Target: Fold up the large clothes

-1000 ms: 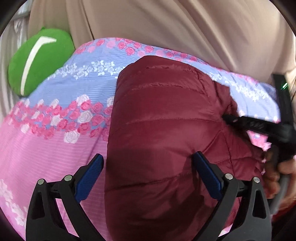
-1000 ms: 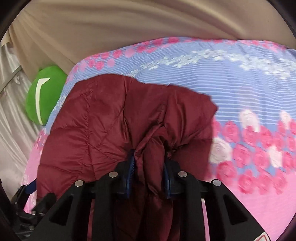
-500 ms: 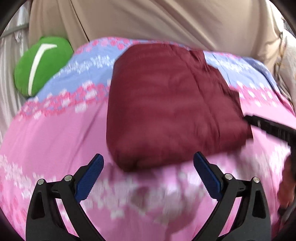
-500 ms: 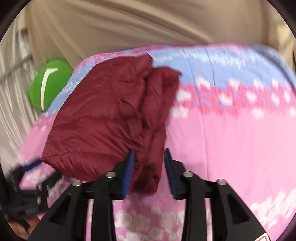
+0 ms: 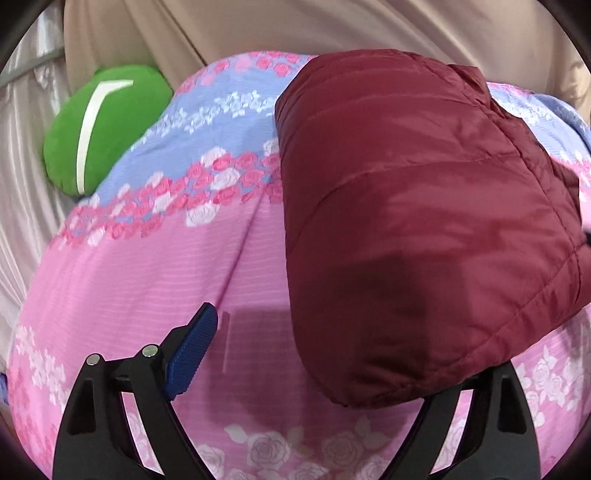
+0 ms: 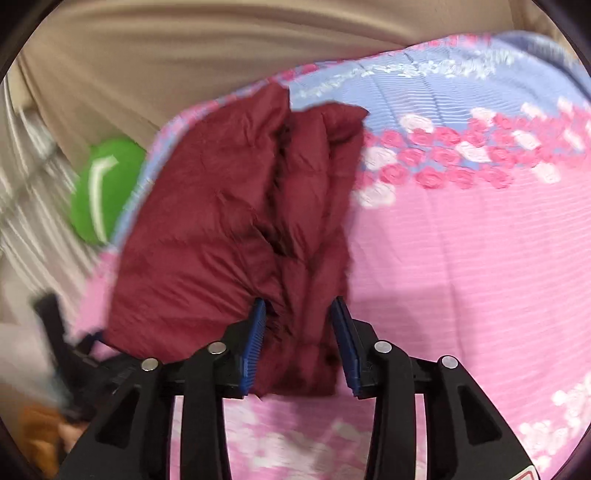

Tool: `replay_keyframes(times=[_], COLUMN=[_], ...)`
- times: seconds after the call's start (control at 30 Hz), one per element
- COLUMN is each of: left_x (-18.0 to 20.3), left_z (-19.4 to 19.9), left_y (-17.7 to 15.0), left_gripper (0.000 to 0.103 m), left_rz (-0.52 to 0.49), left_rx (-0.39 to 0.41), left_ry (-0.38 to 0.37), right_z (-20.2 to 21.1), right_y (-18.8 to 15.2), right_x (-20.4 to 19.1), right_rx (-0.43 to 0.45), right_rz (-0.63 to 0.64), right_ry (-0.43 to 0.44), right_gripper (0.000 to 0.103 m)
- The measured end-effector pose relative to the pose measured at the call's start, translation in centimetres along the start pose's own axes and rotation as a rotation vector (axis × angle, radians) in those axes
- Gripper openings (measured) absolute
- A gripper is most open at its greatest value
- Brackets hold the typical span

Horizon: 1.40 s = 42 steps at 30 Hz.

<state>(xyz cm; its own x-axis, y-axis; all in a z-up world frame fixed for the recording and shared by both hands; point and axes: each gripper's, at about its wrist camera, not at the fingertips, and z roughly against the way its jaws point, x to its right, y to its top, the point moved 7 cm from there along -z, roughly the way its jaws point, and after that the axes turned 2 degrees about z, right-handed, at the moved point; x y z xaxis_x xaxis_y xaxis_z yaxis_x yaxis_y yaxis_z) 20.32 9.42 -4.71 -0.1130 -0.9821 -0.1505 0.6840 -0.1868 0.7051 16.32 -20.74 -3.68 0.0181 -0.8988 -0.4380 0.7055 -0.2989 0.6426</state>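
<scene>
A folded maroon quilted jacket [image 5: 417,206] lies on the pink and blue floral bedsheet [image 5: 147,280]. My left gripper [image 5: 317,354] is open at the jacket's near edge; its left pad [image 5: 192,350] shows over the sheet, and the jacket's near corner covers its right finger. In the right wrist view the jacket [image 6: 207,221] is bunched in thick folds. My right gripper [image 6: 299,343] is shut on a fold of its near edge, with cloth filling the gap between the blue pads [image 6: 255,343].
A green cushion [image 5: 99,129] with a white stripe sits at the bed's far left; it also shows in the right wrist view [image 6: 103,188]. Beige curtain [image 5: 332,26] hangs behind the bed. Grey fabric lies at the left.
The jacket's near edge has come closer to my left gripper and now covers its right finger. My right gripper keeps its hold on the fold; the view has shifted and is blurred.
</scene>
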Motion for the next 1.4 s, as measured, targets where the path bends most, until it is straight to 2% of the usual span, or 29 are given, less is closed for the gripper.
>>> replay_keyframes(times=[0.07,0.1,0.17,0.2,0.23,0.27,0.33,0.37,0.47,0.53,0.57,0.63,0.7,0.77,0.83,0.9,0.97,1.07,1.17,1.23,1.33,1.4], left_x=[0.1,0.2,0.5,0.8,1.2,1.6,2.5,3.1,5.4,7.2,8.2,8.7,8.2,6.7,5.1,4.0,3.4,3.8,4.7,4.6,4.0,4.1], left_z=[-0.2,-0.5,-0.6,-0.6,-0.7,-0.7,-0.8,-0.6,-0.4,-1.1,-1.5,-1.3,-0.6,0.5,2.1,4.3,6.6,8.1,6.6,4.6,3.8,3.7], left_y=[0.2,0.4,0.8,1.2,1.4,1.9,2.6,3.4,4.8,4.9,4.8,4.7,4.3,3.5,2.4,1.3,0.9,1.4,2.5,2.6,2.2,2.1], left_gripper=[0.086,0.086,0.082,0.076,0.069,0.066,0.053,0.052,0.055,0.056,0.055,0.055,0.055,0.057,0.066,0.069,0.07,0.086,0.089,0.089,0.089,0.089], left_rz=[-0.006,-0.013,-0.027,-0.041,-0.051,-0.064,-0.084,-0.091,-0.084,-0.105,-0.118,-0.128,-0.107,-0.069,-0.041,-0.017,0.021,0.073,0.078,0.096,0.145,0.139], left_rx=[0.002,0.002,0.007,0.012,0.014,0.018,0.028,0.041,0.059,0.058,0.07,0.088,0.067,0.04,0.047,0.067,0.103,0.143,0.149,0.111,0.078,0.078], left_ry=[-0.006,-0.01,-0.014,-0.026,-0.033,-0.039,-0.052,-0.064,-0.128,-0.128,-0.099,-0.074,-0.105,-0.129,-0.139,-0.144,-0.163,-0.189,-0.136,-0.1,-0.125,-0.119], right_z=[-0.2,-1.2,-4.1,-5.3,-6.4,-6.6,-4.7,-3.1,-0.3,-1.3,-2.5,-2.6,-0.6,2.5,5.1,6.6,5.7,0.6,0.3,1.7,4.2,4.4], right_y=[1.8,2.8,3.4,3.5,3.5,3.6,4.6,5.2,5.8,5.1,4.5,4.0,4.0,3.7,3.1,2.1,1.3,-0.8,-1.0,-0.5,1.2,3.1], right_x=[-0.4,-0.7,-0.6,-0.5,-0.6,-1.0,-2.0,-2.4,-1.4,1.3,2.9,4.5,4.4,3.3,2.1,0.9,0.4,2.4,2.6,2.1,0.8,-0.4], right_rx=[0.025,0.021,-0.045,-0.073,-0.085,-0.075,-0.003,0.053,0.139,0.094,0.049,0.026,0.045,0.111,0.171,0.198,0.161,0.035,0.027,0.053,0.13,0.162], right_rz=[-0.024,-0.009,0.004,0.001,-0.008,-0.01,0.035,0.057,0.111,0.085,0.069,0.015,0.0,0.056,0.103,0.157,0.206,0.23,0.221,0.209,0.205,0.211], right_ry=[0.062,0.051,-0.011,-0.024,-0.008,0.015,0.028,0.026,-0.065,-0.146,-0.172,-0.156,-0.171,-0.225,-0.256,-0.261,-0.272,-0.345,-0.375,-0.361,-0.324,-0.298], right_gripper=[0.068,0.072,0.075,0.072,0.058,0.029,0.011,0.009,0.009,0.011,0.015,0.018,0.02,0.02,0.02,0.015,0.009,0.002,0.002,0.003,0.003,0.003])
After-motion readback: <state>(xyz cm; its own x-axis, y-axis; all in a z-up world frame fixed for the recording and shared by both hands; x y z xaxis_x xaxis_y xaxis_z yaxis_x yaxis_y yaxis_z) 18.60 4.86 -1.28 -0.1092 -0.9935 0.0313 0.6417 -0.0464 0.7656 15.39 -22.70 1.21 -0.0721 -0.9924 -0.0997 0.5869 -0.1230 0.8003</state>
